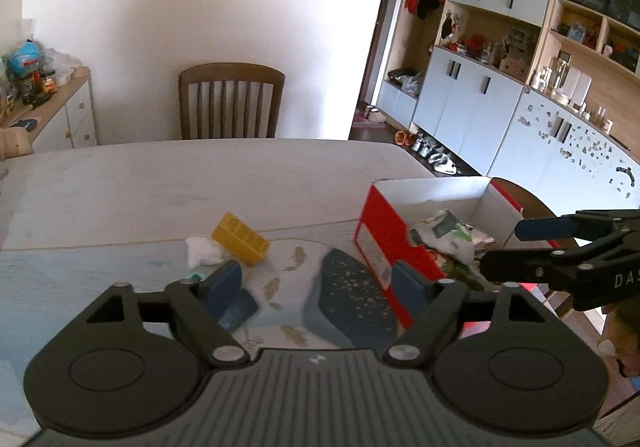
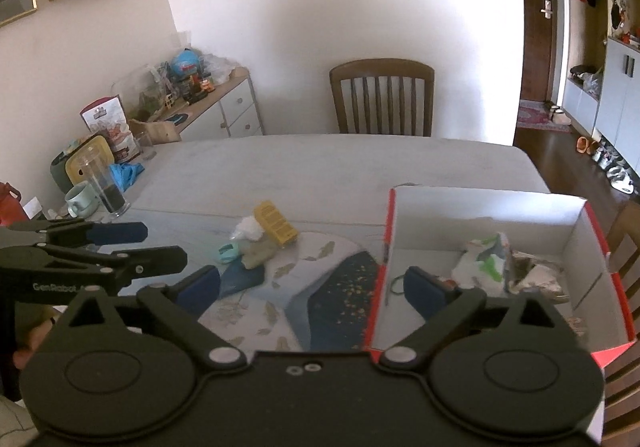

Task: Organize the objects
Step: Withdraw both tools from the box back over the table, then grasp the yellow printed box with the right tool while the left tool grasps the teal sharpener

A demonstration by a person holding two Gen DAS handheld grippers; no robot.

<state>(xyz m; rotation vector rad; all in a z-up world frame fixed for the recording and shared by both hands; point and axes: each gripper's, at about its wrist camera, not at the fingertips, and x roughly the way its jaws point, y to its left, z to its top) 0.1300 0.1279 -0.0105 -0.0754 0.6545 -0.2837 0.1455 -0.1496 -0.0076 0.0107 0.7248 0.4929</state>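
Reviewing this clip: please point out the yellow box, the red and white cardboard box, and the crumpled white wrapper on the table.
yellow box (image 2: 276, 223), right wrist view, on its printed top face.
red and white cardboard box (image 2: 480, 207), right wrist view, on its white inner far wall.
crumpled white wrapper (image 1: 204, 250), left wrist view, on its middle.

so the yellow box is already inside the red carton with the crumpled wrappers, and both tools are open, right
Not quite: the yellow box lies on the table, left of the red carton, as the right wrist view shows. The crumpled wrappers are inside, and both tools are open.
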